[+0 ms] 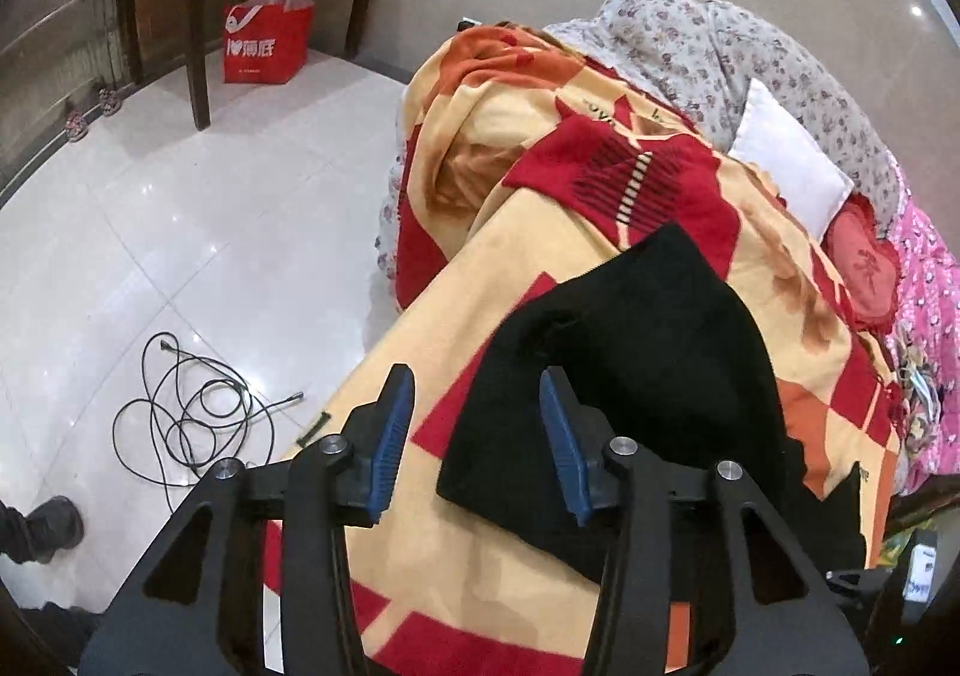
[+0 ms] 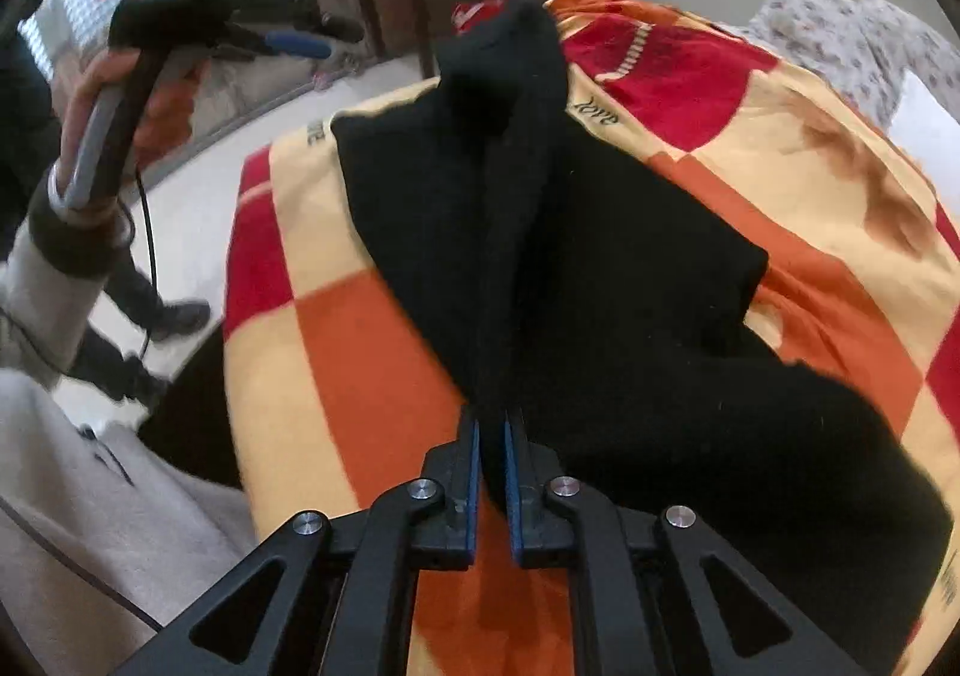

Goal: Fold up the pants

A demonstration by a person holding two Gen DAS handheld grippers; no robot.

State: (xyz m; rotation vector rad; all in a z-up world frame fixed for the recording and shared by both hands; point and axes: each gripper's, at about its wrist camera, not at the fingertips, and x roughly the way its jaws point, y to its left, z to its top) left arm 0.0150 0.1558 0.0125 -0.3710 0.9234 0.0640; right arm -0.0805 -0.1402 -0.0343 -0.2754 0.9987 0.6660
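Black pants (image 2: 600,268) lie partly folded on a checked red, orange and cream blanket (image 2: 372,376) covering the bed. A raised ridge of the cloth runs up the garment from the right gripper (image 2: 492,472), whose blue-padded fingers (image 2: 471,472) are clamped together on that fold. The pants' near-right portion is cut off by the frame edge, and the picture is blurred. The left gripper (image 1: 477,436) hangs above the pants' edge, pointing steeply down, its fingers (image 1: 393,436) apart with nothing between them. In the right wrist view a hand (image 2: 90,94) grips its handle, left of the pants. Beyond the blanket lie a white pillow (image 1: 786,160) and a floral quilt (image 1: 720,46).
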